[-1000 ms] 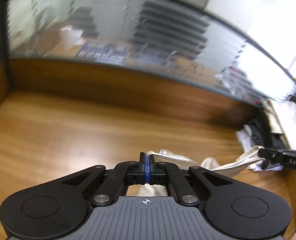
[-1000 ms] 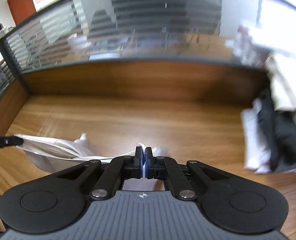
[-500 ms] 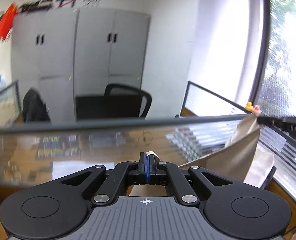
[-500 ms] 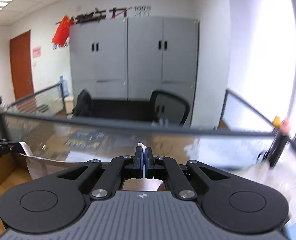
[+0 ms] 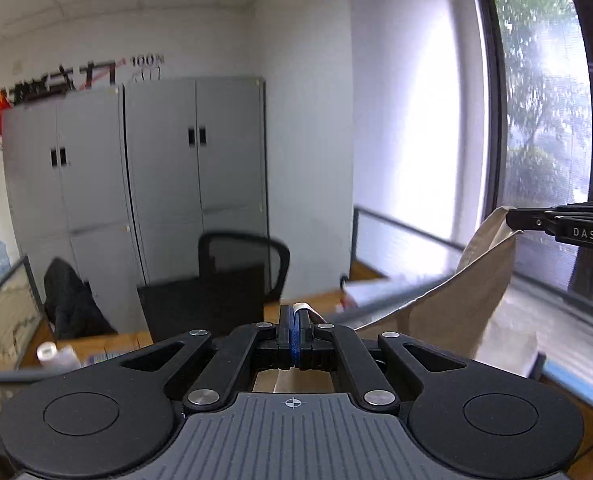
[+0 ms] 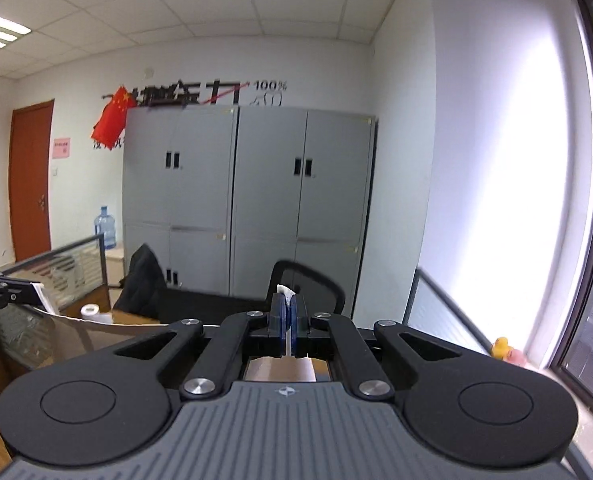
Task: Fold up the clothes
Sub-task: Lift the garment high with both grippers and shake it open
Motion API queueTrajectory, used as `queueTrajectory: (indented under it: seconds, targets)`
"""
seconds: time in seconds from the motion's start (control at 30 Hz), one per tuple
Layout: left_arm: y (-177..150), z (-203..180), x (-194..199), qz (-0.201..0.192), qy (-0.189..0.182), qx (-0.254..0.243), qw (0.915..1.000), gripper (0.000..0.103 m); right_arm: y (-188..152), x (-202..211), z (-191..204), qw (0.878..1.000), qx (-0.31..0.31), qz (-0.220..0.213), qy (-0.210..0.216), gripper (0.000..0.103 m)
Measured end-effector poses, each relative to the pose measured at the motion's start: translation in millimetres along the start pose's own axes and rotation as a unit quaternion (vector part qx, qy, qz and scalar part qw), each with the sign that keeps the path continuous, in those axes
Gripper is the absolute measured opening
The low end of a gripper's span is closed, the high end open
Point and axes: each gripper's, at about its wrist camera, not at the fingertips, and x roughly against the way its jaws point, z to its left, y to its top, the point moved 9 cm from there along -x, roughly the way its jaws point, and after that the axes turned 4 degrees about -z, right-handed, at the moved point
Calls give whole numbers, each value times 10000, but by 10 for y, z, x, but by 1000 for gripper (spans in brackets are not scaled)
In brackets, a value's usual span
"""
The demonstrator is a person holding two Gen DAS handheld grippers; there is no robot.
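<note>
A cream garment (image 5: 456, 308) hangs in the air, stretched between my two grippers. In the left wrist view my left gripper (image 5: 295, 314) is shut on one edge of it, and a white corner pokes out above the pads. The cloth runs up to the right, where my right gripper (image 5: 510, 218) pinches the other corner. The right wrist view shows my right gripper (image 6: 287, 300) shut on a white tip of the garment (image 6: 68, 340), which spans left to my left gripper (image 6: 36, 298). The lower part of the garment is hidden below both grippers.
Glass desk partitions (image 5: 408, 236) stand ahead and to the right. Beyond them are a black office chair (image 5: 242, 264), grey cabinets (image 6: 248, 184) and a water bottle (image 6: 105, 226). A window (image 5: 544, 128) is on the right, with a yellow duck (image 6: 500, 346) on its sill.
Both grippers rose from just above the wooden desk, lifting the garment off it. The views now look over the partition into the room, and the cloth hangs spread between the grippers.
</note>
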Motion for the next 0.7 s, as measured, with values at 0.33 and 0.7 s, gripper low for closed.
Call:
queueTrajectory:
  seconds: [0.33,0.7]
  targets:
    - [-1526,-5,-131,1358,-203,384,9898,3,-1654,90,275,9898,-393,1335,301,2]
    - [-3227,-201,167,2682,-228,710,9605,3,-3747,587,803,9465,-876,3069,468,2]
